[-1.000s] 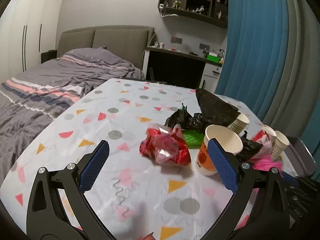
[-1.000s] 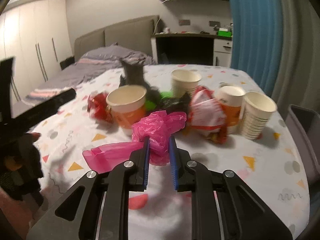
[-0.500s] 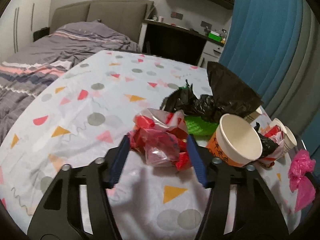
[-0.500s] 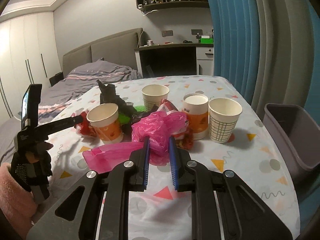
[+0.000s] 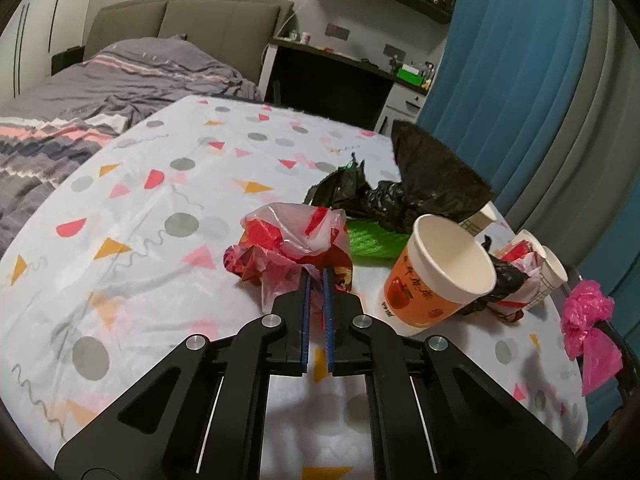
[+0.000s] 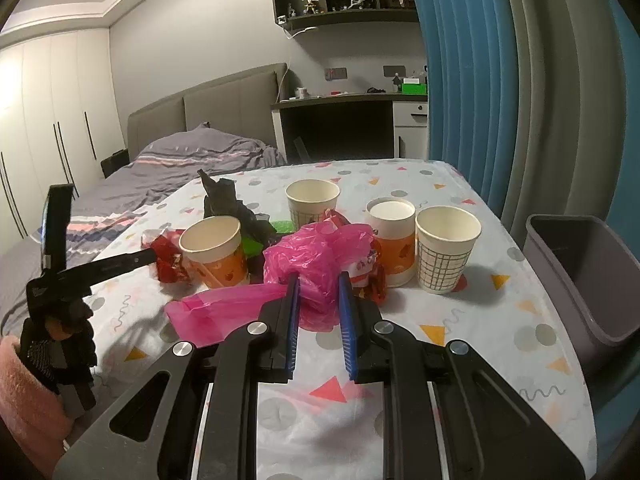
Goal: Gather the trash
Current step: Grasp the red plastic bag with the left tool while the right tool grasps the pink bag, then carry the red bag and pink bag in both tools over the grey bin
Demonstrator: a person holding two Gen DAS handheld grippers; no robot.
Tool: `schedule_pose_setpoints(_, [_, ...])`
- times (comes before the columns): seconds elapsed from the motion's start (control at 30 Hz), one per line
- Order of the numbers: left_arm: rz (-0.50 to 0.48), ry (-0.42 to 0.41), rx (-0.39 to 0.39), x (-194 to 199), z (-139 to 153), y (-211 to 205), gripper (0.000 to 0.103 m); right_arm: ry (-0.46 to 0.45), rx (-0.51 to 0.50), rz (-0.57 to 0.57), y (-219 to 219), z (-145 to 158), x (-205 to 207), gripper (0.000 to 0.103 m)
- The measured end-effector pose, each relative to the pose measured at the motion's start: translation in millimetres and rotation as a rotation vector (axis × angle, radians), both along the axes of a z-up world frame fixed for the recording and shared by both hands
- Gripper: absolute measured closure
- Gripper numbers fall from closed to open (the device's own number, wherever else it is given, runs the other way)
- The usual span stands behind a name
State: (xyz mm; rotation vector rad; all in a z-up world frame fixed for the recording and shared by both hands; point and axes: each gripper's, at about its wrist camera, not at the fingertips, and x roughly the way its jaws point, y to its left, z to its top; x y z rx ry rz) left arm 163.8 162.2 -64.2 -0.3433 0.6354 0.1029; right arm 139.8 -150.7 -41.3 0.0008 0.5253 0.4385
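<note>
My left gripper [image 5: 315,274] is shut on a crumpled red and clear plastic bag [image 5: 288,246] lying on the patterned tablecloth [image 5: 160,216]. My right gripper [image 6: 319,280] is shut on a bright pink plastic bag [image 6: 316,258], held above the table; that bag also shows in the left wrist view [image 5: 588,320]. An orange paper cup [image 5: 438,272] stands right of the red bag. A black plastic bag [image 5: 416,184] and a green wrapper [image 5: 372,240] lie behind. The left gripper also shows in the right wrist view [image 6: 154,255].
Several paper cups [image 6: 446,248] stand on the table, among them a checked one [image 6: 312,200] and an orange one [image 6: 394,240]. A grey bin [image 6: 580,276] stands off the table's right edge. A bed [image 5: 100,80] lies beyond to the left.
My left gripper moved forward and closed from wide open onto the red bag. My right gripper lifted and pulled back with the pink bag, bringing the bin into view.
</note>
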Motion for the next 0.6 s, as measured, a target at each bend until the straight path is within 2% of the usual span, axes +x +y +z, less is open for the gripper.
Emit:
schedule_pose_setpoints(0.37, [0.013,-0.170,0.096,-61.3,52.6,-22.7,0.098,-0.042,0.028,-0.025,-13.1,12.4,-10.9,0.084])
schedule_pose_setpoints(0.6, [-0.046,-0.250,0.127,-82.3,81.0,-54.2,0.098,-0.076,0.055,-0.037,-26.7,21.7,-21.3,0.084])
